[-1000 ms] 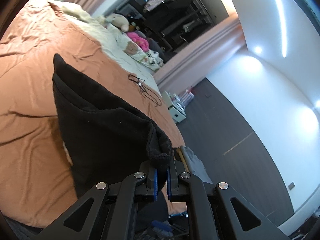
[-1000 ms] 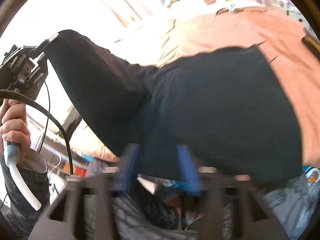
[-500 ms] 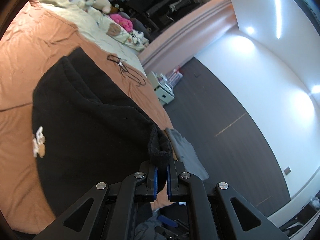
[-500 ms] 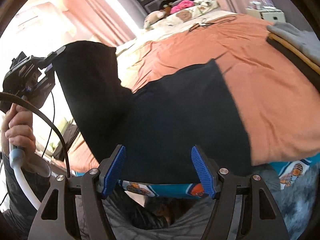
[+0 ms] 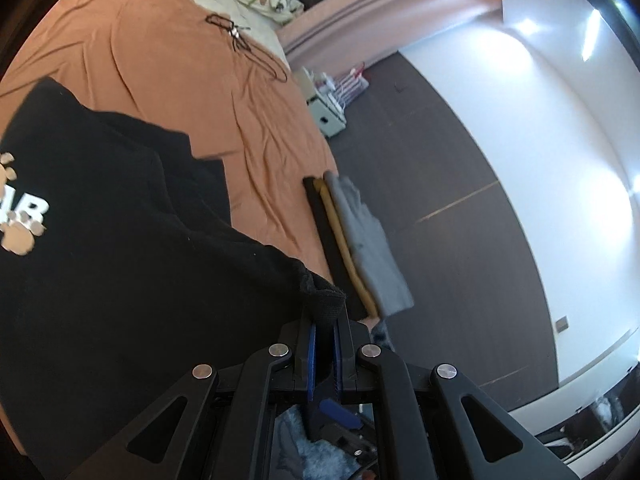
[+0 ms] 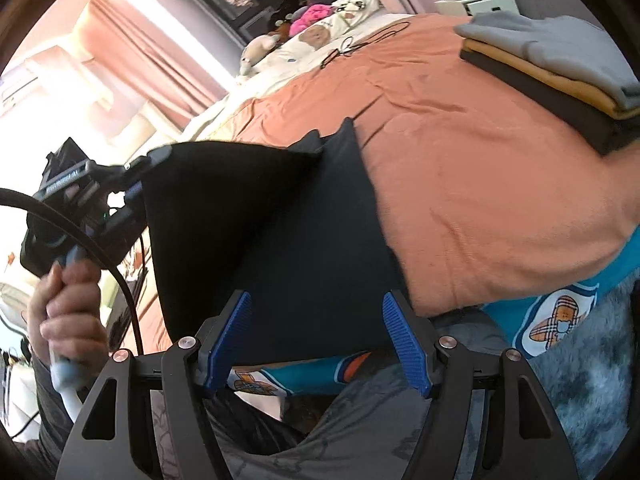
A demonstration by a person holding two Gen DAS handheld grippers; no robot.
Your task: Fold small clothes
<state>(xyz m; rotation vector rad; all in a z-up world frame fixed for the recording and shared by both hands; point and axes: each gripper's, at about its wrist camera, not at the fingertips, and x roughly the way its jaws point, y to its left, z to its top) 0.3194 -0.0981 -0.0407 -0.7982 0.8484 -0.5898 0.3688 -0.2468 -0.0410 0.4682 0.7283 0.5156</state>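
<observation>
Left wrist view: left gripper (image 5: 324,344) clamped on a bunched corner of the black garment (image 5: 120,264), with only a small knot of cloth pinched between the blue pads. Risk judged here: slipping free if the drag across the bed (image 5: 168,64) tugs against the weight of the rest, dropping the flap short and leaving a crooked fold. Garment spread ahead and to the left of that gripper, printed patch at the far left edge; folded stack (image 5: 356,240) ahead and to the right, near the bed's edge, apart from the garment.

Right wrist view: right gripper (image 6: 316,340) open, jaws wide apart, nothing between the pads. Garment just ahead, near edge running across the gap between the fingertips, lower part flat on the bed, upper corner lifted to the left by the left gripper (image 6: 136,176) in the person's hand (image 6: 68,304). Further risk: unpinned near edge sliding along with the pull, bunching the layers. Stack far ahead to the right.
</observation>
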